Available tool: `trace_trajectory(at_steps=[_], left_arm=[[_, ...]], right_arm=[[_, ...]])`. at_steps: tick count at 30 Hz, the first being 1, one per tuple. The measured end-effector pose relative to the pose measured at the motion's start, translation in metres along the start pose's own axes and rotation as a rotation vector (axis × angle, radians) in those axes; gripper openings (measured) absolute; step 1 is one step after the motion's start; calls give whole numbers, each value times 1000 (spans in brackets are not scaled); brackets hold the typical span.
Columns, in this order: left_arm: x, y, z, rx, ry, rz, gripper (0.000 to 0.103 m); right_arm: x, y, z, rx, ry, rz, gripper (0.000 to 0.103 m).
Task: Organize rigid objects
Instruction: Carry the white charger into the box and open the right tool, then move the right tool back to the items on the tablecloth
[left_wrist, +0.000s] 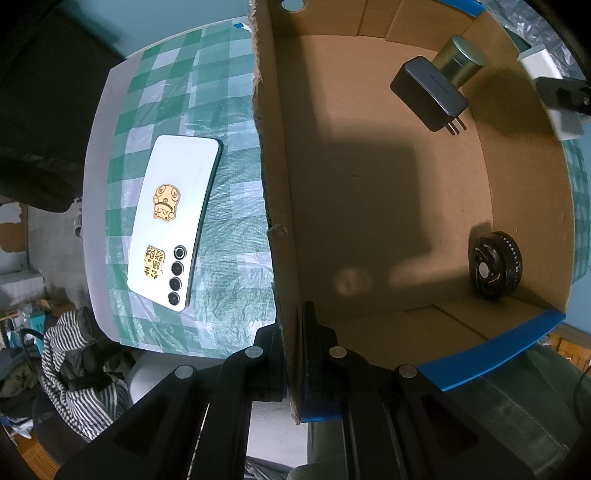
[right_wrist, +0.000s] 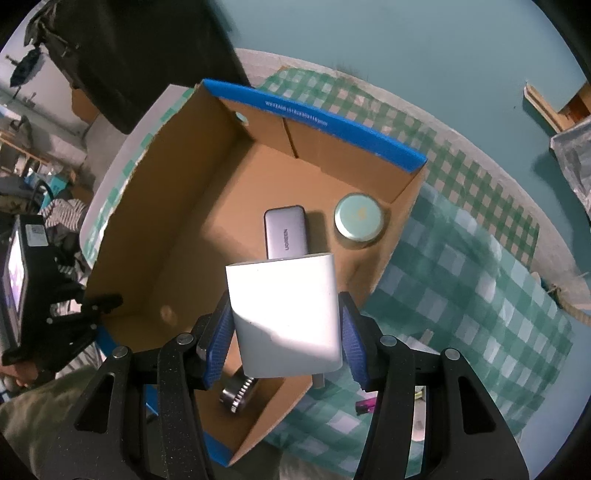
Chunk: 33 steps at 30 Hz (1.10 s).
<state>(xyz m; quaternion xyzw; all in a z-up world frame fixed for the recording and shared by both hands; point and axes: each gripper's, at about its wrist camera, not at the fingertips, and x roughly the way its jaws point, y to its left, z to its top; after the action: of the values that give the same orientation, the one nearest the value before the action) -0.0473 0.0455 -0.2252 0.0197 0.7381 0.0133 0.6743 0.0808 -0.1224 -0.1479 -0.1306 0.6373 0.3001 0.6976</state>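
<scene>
On the tabletop (left_wrist: 110, 122), out to the left, a white phone (left_wrist: 173, 221) lies outside the cardboard box (left_wrist: 269, 177), so that one is yet to be packed. Your left tool (left_wrist: 293, 354) is pressed together on the box's near wall, steadying it. Inside already: a dark charger (left_wrist: 428, 92), a round tin (left_wrist: 460, 59) touching it in the far corner, and a black geared wheel (left_wrist: 495, 266) in the near corner. Your right tool (right_wrist: 286, 321) pinches a white charger block (right_wrist: 284, 314) above the box's right side, not yet set down. A small purple item (right_wrist: 365, 408) sits outside too, too small to identify.
</scene>
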Motion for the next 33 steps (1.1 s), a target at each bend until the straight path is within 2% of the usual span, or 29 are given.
trace_trajectory(at_steps=[16, 33], left_arm=[[-1, -1, 0, 3, 1, 1, 5], [-2, -4, -2, 9, 6, 2, 5]], right_arm=[[17, 8, -4, -31, 29, -32, 54], [-6, 3, -9, 8, -28, -1, 54]])
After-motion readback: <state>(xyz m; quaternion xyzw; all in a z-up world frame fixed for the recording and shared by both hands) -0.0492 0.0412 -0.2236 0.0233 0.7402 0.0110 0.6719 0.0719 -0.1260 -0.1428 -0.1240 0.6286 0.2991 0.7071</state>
